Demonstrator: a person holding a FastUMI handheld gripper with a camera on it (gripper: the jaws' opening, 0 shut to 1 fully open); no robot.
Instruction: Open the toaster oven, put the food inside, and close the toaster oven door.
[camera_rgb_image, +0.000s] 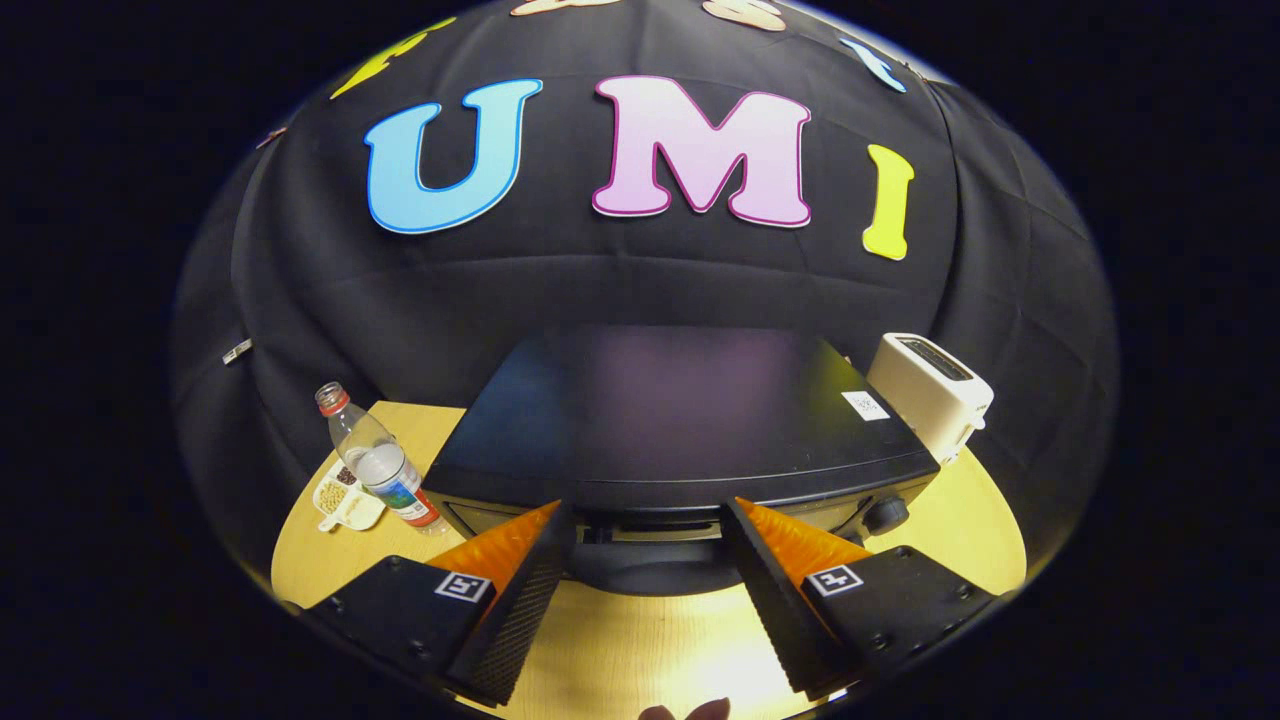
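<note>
Where the wooden table (640, 650) meets the cloth wall (620, 290), the oven (680, 420) sits square in the middle, a black box with a smooth, faintly glossy flat top and rounded front edge; a small white sticker (866, 405) lies near its far right corner and a round black knob (886, 513) shows on the right of its front. The oven's front lies just beyond the gripper (648, 522), whose two wedge-shaped fingers stand wide apart with nothing between them but a view of the oven's front edge and the dark rounded handle (645, 575) below it; whether the door is fully shut I cannot tell from this high angle. Each finger has a ribbed inner face and carries a small square marker on its body. To the right of the oven, and a little farther off, stands a white toaster (932, 392), boxy with a slot in its top. To the left stands a clear plastic bottle (375, 458) with a red cap, and just beside it, a small white tray (345, 500) holding grainy food. The table is pale, light-grained wood with a curved edge, and black cloth hangs in soft folds behind everything.
</note>
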